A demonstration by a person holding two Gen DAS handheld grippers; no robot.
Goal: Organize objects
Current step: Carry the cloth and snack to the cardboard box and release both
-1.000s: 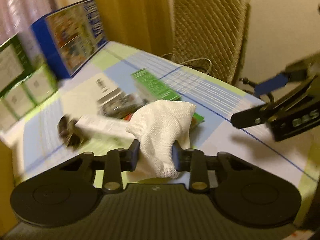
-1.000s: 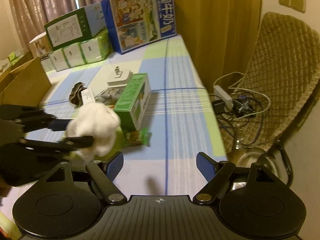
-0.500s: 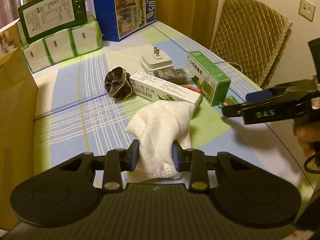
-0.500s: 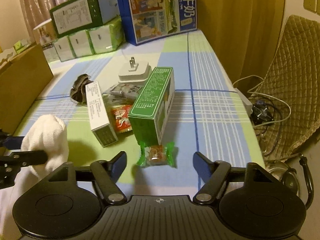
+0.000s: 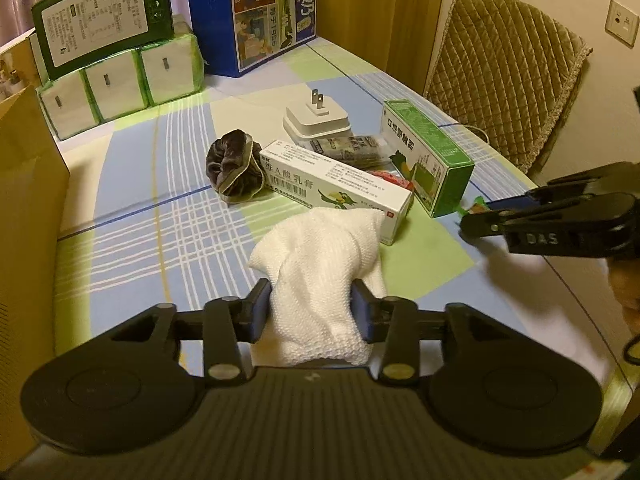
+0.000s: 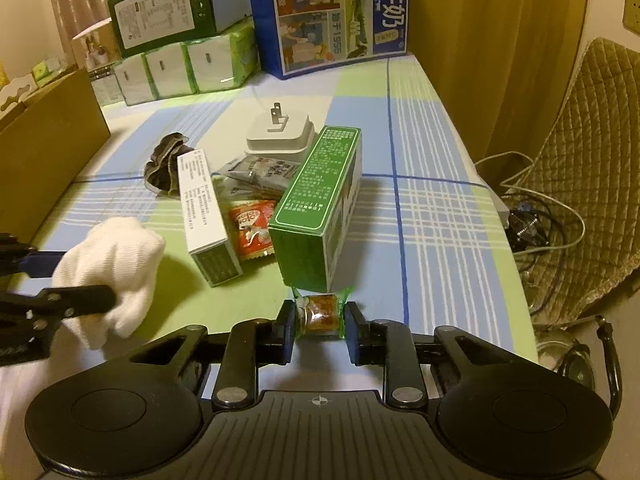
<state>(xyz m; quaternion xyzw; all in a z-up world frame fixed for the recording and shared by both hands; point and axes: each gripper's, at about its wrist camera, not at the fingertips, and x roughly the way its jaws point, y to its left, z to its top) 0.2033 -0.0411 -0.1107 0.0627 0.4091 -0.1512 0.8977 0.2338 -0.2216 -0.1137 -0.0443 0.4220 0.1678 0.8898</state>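
My left gripper (image 5: pixel 312 304) is shut on a white knitted cloth (image 5: pixel 320 248), held just above the checked tablecloth (image 5: pixel 160 220). In the right wrist view the cloth (image 6: pixel 116 248) hangs at the left. My right gripper (image 6: pixel 320 326) is shut on a green-wrapped candy (image 6: pixel 320 314) lying at the near end of an upright green box (image 6: pixel 316 200). Beside it lie a white ointment box (image 6: pixel 204 208), a red snack packet (image 6: pixel 254 232), a dark sachet (image 5: pixel 348 148), a dark scrunchie (image 5: pixel 234 172) and a white plug adapter (image 5: pixel 316 120).
A cardboard box (image 5: pixel 24 200) stands along the left edge. Tissue packs (image 5: pixel 120 80) with a green carton on top and a blue milk carton (image 5: pixel 264 8) line the back. A quilted chair (image 5: pixel 508 80) and floor cables (image 6: pixel 532 208) are off the table's right edge.
My right gripper has moved forward to the candy and its fingers have gone from wide open to shut around it. The left gripper still holds the cloth, now steady.
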